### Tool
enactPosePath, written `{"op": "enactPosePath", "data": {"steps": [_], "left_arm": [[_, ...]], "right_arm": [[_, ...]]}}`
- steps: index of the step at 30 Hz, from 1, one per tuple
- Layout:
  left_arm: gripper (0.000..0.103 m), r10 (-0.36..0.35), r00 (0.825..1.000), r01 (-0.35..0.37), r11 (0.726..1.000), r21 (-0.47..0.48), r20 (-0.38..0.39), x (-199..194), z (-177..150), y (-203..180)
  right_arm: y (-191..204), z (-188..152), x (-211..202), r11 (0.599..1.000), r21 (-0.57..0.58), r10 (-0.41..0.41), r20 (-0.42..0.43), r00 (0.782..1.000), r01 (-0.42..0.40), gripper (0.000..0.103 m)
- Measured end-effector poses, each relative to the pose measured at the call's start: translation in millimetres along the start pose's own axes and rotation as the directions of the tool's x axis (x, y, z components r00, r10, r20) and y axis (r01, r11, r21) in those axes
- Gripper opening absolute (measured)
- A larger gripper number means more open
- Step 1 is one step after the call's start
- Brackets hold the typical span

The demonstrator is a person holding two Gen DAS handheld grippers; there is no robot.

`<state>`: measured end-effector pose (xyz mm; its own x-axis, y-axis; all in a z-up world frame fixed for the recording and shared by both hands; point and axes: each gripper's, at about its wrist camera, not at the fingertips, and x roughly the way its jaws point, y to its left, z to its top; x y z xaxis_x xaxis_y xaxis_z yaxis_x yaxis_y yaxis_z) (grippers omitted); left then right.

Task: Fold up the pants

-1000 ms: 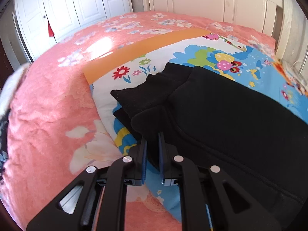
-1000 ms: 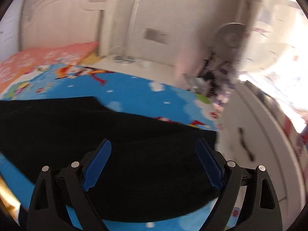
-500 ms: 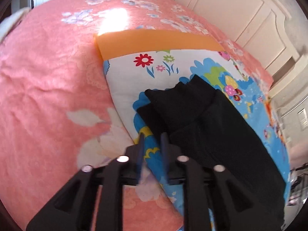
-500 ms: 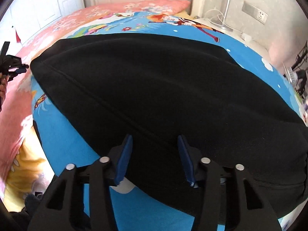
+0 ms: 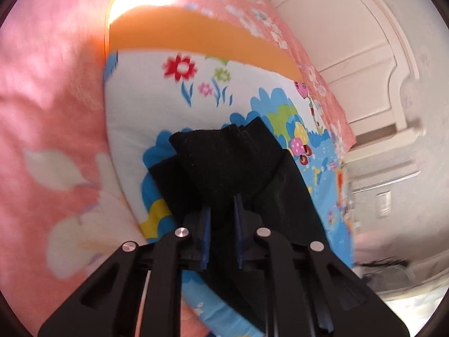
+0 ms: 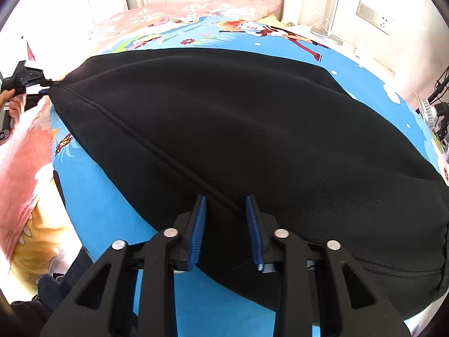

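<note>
Black pants (image 6: 238,129) lie lengthwise on a cartoon-print blanket (image 6: 112,205). In the left wrist view the leg ends (image 5: 224,163) bunch up in front of my left gripper (image 5: 221,210), which is shut on the black fabric. In the right wrist view my right gripper (image 6: 226,216) is closed on the near edge of the pants, close to the side seam, with fabric between its blue pads (image 6: 199,224). The left gripper (image 6: 31,81) shows far left in that view, at the leg end.
The blanket lies on a pink floral bedspread (image 5: 50,112). A white headboard (image 5: 350,42) stands at the far end. A wall socket and cables (image 6: 373,16) are at the right. The person's hand (image 6: 14,104) holds the left tool.
My right gripper swung from the waist end round to the pants' side and narrowed from wide open onto the fabric. My left gripper stayed shut and lifted and tilted with the leg ends.
</note>
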<state>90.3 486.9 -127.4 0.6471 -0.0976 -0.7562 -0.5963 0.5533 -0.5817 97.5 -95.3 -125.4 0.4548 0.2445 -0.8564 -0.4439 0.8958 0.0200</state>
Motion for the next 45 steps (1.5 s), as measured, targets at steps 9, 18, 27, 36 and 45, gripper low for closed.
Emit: {"op": "enactPosePath", "data": {"steps": [9, 18, 27, 36, 45], "left_arm": [[0.055, 0.103, 0.983, -0.115, 0.991, 0.066, 0.155, -20, -28, -7], [0.052, -0.291, 0.834, 0.429, 0.876, 0.221, -0.468, 26, -206, -122], [0.037, -0.26, 0.738, 0.55, 0.766, 0.332, -0.623, 43, -289, -194], [0.063, -0.2, 0.9, 0.436, 0.408, 0.802, -0.388, 13, -367, -271], [0.019, -0.137, 0.927, 0.374, 0.334, 0.865, -0.348, 110, -383, -380]], "right_arm": [[-22, -15, -16, 0.995, 0.071, 0.075, -0.019, 0.997, -0.074, 0.021], [-85, -60, -73, 0.953, 0.303, -0.059, 0.128, 0.99, 0.018, 0.08], [-183, -106, -66, 0.807, 0.544, -0.267, -0.014, 0.964, 0.231, 0.052], [-182, -102, -82, 0.815, 0.514, -0.3, -0.018, 0.954, 0.266, 0.075], [-229, -83, -101, 0.744, 0.588, -0.477, 0.134, 0.868, 0.318, 0.092]]}}
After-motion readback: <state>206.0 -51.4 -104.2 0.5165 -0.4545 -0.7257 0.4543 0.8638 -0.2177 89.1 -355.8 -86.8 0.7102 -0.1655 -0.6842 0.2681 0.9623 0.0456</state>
